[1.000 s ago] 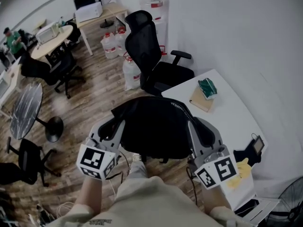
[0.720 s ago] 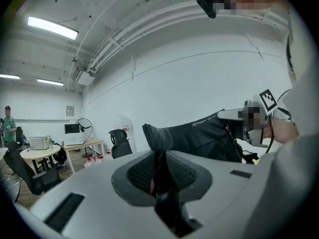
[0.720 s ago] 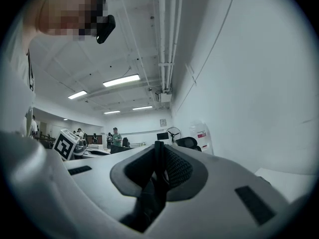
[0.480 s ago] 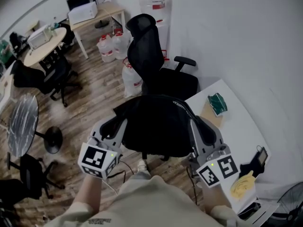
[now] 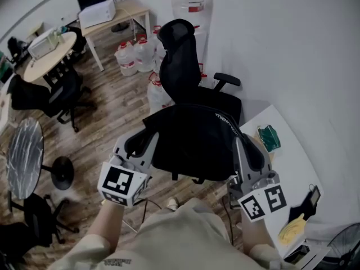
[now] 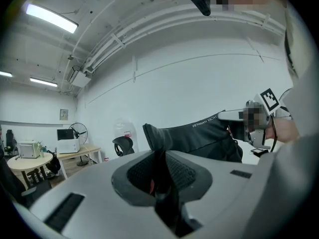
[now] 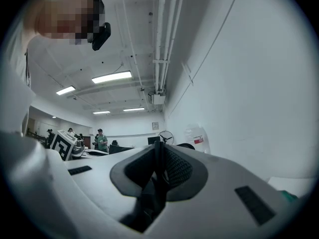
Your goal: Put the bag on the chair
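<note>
My left gripper (image 6: 158,180) has its jaws nearly together, pinched on a fold of black cloth at the bag's (image 5: 194,142) left edge. My right gripper (image 7: 157,176) is clamped the same way on cloth at its right edge. The bag hangs stretched between them in the air in front of me, close to the chair (image 5: 183,66) but not yet on it.

It looks soft and floppy, sagging in the middle, so I judge it will fold wherever I stop holding it up. It seems bulky rather than heavy. Thin cloth may creep out of a pinch, so a seam or strap would be a safer hold, with both sides level.

The chair's armrest (image 5: 228,81) juts out beside the seat, and the tall back stands behind it. The white table (image 5: 287,151) lies just beside my right gripper. Water jugs (image 5: 138,52) crowd the chair's far left; the wood floor (image 5: 95,134) to my left is open.
</note>
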Demonstrator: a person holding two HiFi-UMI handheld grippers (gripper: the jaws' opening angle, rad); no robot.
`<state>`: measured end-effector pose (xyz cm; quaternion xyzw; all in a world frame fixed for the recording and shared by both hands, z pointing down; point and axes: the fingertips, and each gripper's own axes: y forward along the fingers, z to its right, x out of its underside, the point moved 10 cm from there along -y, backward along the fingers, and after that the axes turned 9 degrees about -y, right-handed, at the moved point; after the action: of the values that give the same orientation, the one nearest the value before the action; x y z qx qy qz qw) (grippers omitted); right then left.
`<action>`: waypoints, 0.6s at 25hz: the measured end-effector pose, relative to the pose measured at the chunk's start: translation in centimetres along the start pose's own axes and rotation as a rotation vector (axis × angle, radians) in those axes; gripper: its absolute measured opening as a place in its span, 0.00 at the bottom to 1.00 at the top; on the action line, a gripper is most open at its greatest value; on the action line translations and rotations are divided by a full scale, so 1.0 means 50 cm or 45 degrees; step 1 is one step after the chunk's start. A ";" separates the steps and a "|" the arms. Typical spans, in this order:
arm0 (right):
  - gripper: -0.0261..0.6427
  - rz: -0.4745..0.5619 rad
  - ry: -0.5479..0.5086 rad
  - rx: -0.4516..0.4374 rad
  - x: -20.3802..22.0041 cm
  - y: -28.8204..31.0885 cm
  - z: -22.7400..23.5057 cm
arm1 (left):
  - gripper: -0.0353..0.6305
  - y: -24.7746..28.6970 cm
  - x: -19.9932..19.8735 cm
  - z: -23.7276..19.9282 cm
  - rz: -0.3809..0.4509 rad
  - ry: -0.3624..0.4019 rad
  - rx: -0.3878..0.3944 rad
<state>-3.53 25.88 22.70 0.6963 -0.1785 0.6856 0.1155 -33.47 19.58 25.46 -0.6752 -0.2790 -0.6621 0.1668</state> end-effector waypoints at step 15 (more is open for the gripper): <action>0.13 -0.039 0.053 0.030 0.088 0.199 0.178 | 0.17 0.279 0.020 -0.111 -0.073 -0.042 0.042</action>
<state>0.51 12.81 25.94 0.6857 -0.1574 0.7002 0.1214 -29.60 5.43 28.83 -0.6750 -0.3120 -0.6506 0.1540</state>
